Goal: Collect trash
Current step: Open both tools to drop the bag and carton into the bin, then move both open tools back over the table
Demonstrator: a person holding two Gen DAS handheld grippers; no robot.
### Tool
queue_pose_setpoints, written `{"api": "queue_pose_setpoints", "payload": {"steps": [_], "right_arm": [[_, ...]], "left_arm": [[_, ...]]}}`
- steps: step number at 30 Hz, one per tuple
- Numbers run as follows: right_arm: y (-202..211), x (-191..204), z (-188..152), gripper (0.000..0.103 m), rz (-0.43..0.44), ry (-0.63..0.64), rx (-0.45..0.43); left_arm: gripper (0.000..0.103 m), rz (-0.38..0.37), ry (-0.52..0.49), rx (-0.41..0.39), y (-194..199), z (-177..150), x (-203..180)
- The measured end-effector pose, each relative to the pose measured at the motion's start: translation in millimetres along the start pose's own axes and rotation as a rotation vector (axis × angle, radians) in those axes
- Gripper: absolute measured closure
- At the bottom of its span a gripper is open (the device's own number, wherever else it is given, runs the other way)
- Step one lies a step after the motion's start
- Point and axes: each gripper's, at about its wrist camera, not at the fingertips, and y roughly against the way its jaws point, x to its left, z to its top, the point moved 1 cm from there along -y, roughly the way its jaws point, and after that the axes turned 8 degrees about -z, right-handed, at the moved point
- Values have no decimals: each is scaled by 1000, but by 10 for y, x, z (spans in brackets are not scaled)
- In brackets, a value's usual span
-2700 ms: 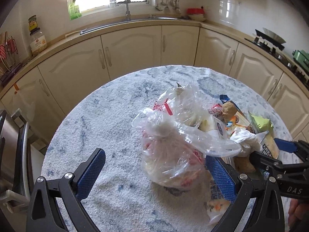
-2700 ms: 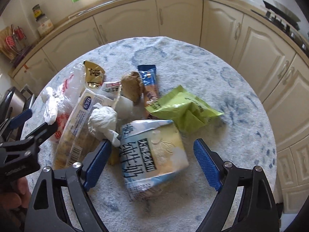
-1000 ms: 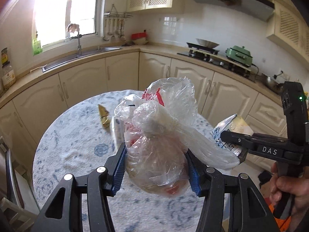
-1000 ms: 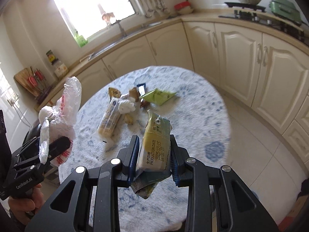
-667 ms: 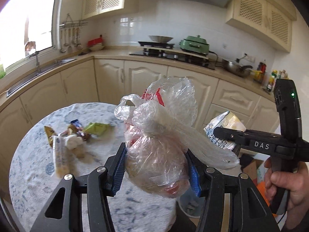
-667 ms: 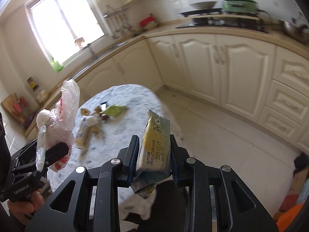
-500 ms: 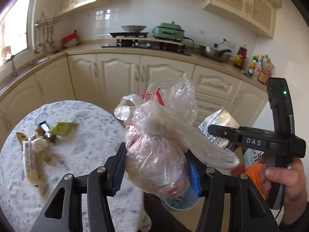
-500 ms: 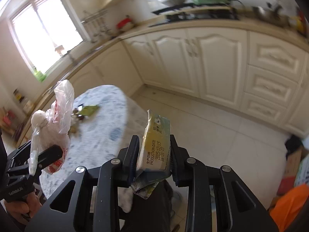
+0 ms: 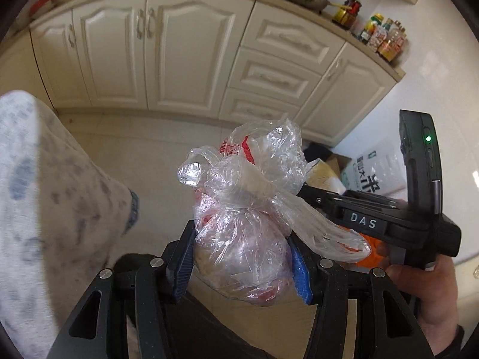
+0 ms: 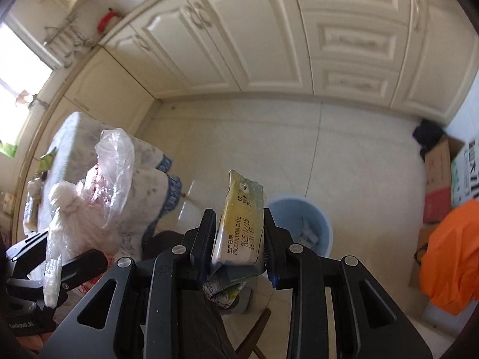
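Cream kitchen cabinets [image 10: 269, 36] run along the far wall, and pale floor tiles [image 10: 344, 155] spread open between them and the grippers. A round table under a blue-and-white patterned cloth [image 9: 45, 194] stands at the left, its edge hanging close beside the left gripper; a few wrappers lie on its far part, blurred. At the right edge an orange bag [image 10: 449, 254] and cardboard boxes [image 10: 438, 176] crowd the floor near the wall.

A light blue waste bin [image 10: 302, 224] stands on the tiles just beyond the right gripper's tips, with crumpled scraps inside; its near side is hidden behind the carton and the right finger.

The left gripper [image 9: 242, 266] is clenched on a knotted clear plastic bag [image 9: 242, 227] with red print, the blue pads pressing its bulging lower part. The bag stands up out of the jaws, knot and loose ears on top, one long ear trailing right across the right gripper's body.

The right gripper [image 10: 239, 239] grasps a flattened milk carton [image 10: 239, 227], yellowish with a printed production date. Its long axis runs up and away from the jaws, the torn top tilted slightly left, the crumpled bottom end hanging below the pads. The person's right hand [image 9: 431, 296] grips the handle.
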Motion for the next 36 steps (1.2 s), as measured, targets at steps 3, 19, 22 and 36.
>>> {"api": "queue_pose_setpoints", "payload": {"steps": [3, 19, 22, 36], "right_arm": [[-222, -141, -40, 73, -9, -36, 50], [-741, -572, -203, 48, -67, -164, 168], [-734, -621, -227, 16, -84, -182, 160], [-292, -355, -120, 0, -76, -167, 89]], "left_arm": [[51, -31, 19, 60, -249, 69, -9], [23, -14, 62, 237, -1095, 796, 368], [15, 41, 38, 200, -864, 675, 292], [1, 279, -151, -64, 510, 230, -330]]}}
